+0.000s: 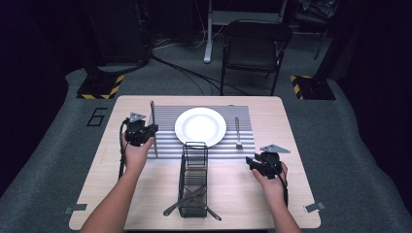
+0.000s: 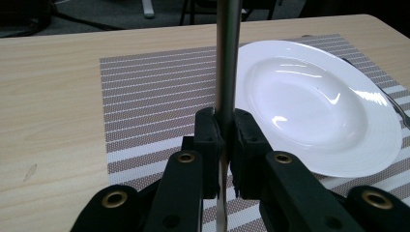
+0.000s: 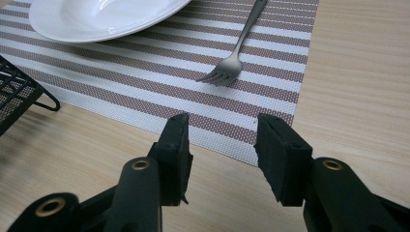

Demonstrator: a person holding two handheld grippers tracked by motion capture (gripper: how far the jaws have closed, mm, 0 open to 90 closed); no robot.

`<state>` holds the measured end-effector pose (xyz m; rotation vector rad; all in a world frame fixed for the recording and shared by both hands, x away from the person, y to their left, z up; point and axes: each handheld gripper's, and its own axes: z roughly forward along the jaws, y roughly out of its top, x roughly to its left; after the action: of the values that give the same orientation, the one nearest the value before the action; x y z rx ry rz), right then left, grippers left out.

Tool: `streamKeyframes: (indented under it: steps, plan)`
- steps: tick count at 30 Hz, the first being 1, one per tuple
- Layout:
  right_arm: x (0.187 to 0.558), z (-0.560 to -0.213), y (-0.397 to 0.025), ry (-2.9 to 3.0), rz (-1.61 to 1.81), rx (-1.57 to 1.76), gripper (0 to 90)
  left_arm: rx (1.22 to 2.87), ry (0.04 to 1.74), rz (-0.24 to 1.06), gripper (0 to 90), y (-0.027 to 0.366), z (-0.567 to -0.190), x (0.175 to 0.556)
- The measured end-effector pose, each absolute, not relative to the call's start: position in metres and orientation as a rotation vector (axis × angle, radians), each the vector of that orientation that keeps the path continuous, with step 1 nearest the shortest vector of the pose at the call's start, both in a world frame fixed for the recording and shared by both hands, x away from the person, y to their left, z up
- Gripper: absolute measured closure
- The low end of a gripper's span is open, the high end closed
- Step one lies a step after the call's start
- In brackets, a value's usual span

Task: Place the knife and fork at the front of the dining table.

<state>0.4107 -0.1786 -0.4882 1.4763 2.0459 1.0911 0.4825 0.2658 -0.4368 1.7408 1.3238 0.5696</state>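
A: High view, item one: wooden desk (image 1: 272,194) with a striped placemat (image 1: 245,121) and a white plate (image 1: 200,126) at the mat's centre. Cutlery?

B: Fork (image 1: 238,132) flat on the mat, right of the plate, tines toward the person. Knife (image 1: 153,127) at the mat's left edge, left of the plate, held in the left claw (image 1: 145,133).

A: Left gripper view, state of that claw (image 2: 225,145)?

B: Jaws together, clamped on the knife (image 2: 227,63), which runs straight up between the pads; plate (image 2: 319,101) just right of it.

A: Right claw (image 1: 260,165)?

B: Right gripper view: claw (image 3: 222,150) with jaws apart, nothing between them, over the desk at the mat's near edge; fork (image 3: 237,53) lies ahead on the mat (image 3: 145,82).

A: Other stock?

B: Black wire caddy (image 1: 194,179) front centre, dark utensils sticking out of its near end. Folding chair (image 1: 255,46) beyond the desk
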Motion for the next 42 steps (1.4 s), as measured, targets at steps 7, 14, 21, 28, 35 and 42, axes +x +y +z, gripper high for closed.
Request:
streamKeyframes:
  steps: [7, 14, 21, 28, 35, 42]
  plan:
    - [0.411, -0.488, -0.179, 2.044, 1.094, 1.477, 55.3, 1.707, 1.339, 0.563, 82.5, 0.267, -0.441, 0.486]
    - [0.411, -0.488, -0.180, 2.041, 1.102, 1.478, 55.3, 1.698, 1.349, 0.570, 82.5, 0.266, -0.444, 0.489]
    - [0.411, -0.487, -0.180, 2.040, 1.102, 1.478, 55.3, 1.688, 1.353, 0.569, 82.5, 0.261, -0.449, 0.496]
    - [0.412, -0.488, -0.182, 2.046, 1.104, 1.471, 55.3, 1.665, 1.374, 0.562, 82.6, 0.256, -0.453, 0.508]
    - [0.412, -0.488, -0.183, 2.041, 1.108, 1.475, 55.3, 1.653, 1.406, 0.559, 82.6, 0.253, -0.455, 0.517]
    - [0.412, -0.487, -0.183, 2.043, 1.113, 1.479, 55.3, 1.663, 1.445, 0.566, 82.5, 0.249, -0.457, 0.526]
